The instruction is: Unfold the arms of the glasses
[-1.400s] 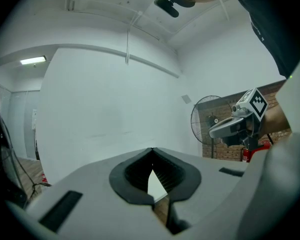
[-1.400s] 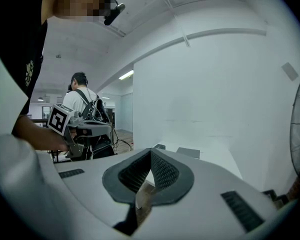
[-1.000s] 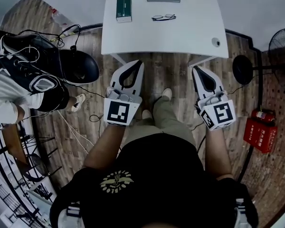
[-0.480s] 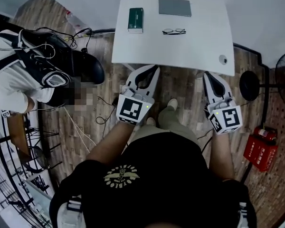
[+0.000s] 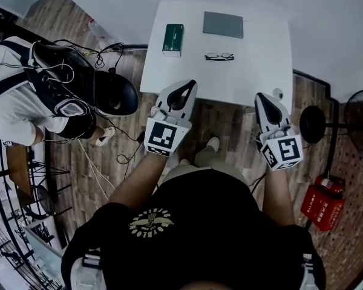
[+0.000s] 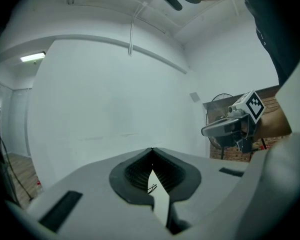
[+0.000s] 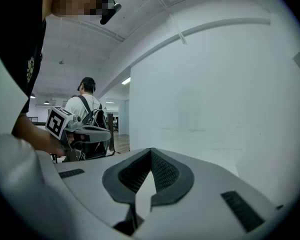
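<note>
The glasses [image 5: 219, 56] are black, thin-framed, and lie on the white table [image 5: 254, 53] toward its far middle, too small for me to tell how the arms sit. My left gripper [image 5: 189, 83] hangs at the table's near edge, shut and empty, well short of the glasses. My right gripper [image 5: 261, 95] is at the near right edge, also shut with nothing in it. In the left gripper view the jaws [image 6: 151, 150] meet at the tips before a white wall. The right gripper view shows its jaws [image 7: 151, 150] closed too.
A green box [image 5: 173, 39] and a grey flat pad [image 5: 223, 24] lie on the table beyond the glasses. A person with a black backpack [image 5: 60, 89] stands at the left, with cables on the wooden floor. A fan [image 5: 357, 110] and a red box [image 5: 322, 205] are at the right.
Both grippers have moved forward from over the floor to the table's near edge, still shut. The table and glasses now sit a little lower and nearer in the head view.
</note>
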